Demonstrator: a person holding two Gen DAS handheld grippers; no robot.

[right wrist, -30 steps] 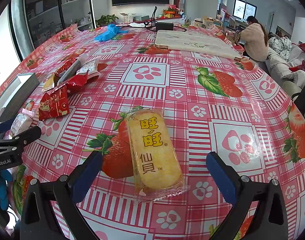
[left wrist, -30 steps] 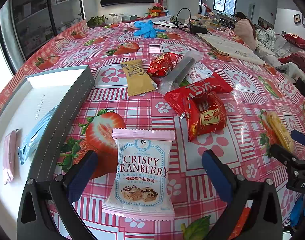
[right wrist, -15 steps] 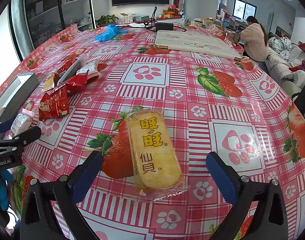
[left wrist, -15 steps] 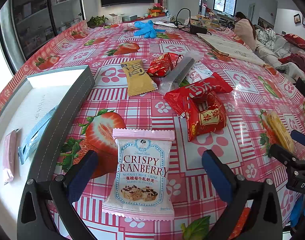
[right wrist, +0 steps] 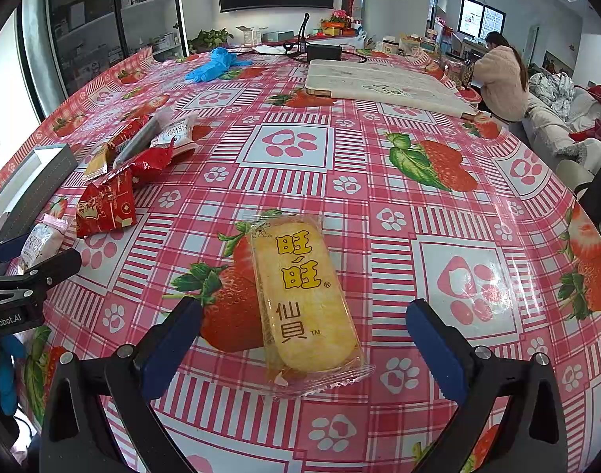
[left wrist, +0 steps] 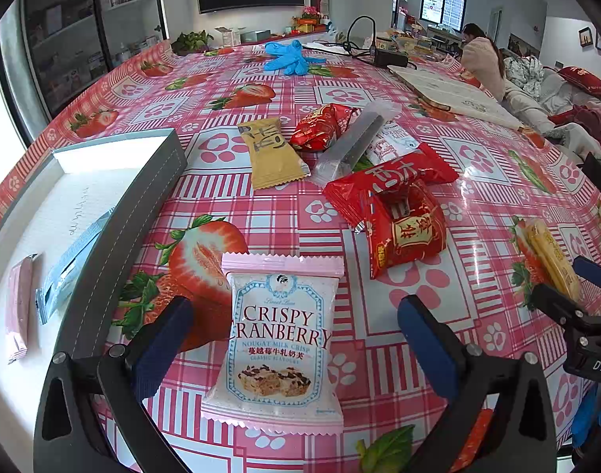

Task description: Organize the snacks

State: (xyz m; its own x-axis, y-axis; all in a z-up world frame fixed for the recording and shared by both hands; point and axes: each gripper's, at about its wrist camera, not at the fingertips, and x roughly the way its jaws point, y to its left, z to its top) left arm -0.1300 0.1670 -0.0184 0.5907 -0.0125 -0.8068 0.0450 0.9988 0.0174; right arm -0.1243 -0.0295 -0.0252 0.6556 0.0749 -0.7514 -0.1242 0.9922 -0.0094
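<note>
Now both tools sit spread apart: left tool (left wrist: 294,345) straddles the cranberry packet (left wrist: 279,345), right tool (right wrist: 302,349) the rice cracker (right wrist: 304,299). Pick-up step, likely; next, close and carry to the box (left wrist: 115,236).

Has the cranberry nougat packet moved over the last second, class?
No. The cranberry nougat packet lies in the same place against the printed strawberry beside it.

Cranberry nougat packet (left wrist: 279,339), rice cracker packet (right wrist: 304,299) flat on tablecloth.

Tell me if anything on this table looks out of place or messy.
Mostly the loose snacks: several packets lie overlapping in a heap mid-table, outside the box. Blue gloves sit crumpled at the far end.
</note>
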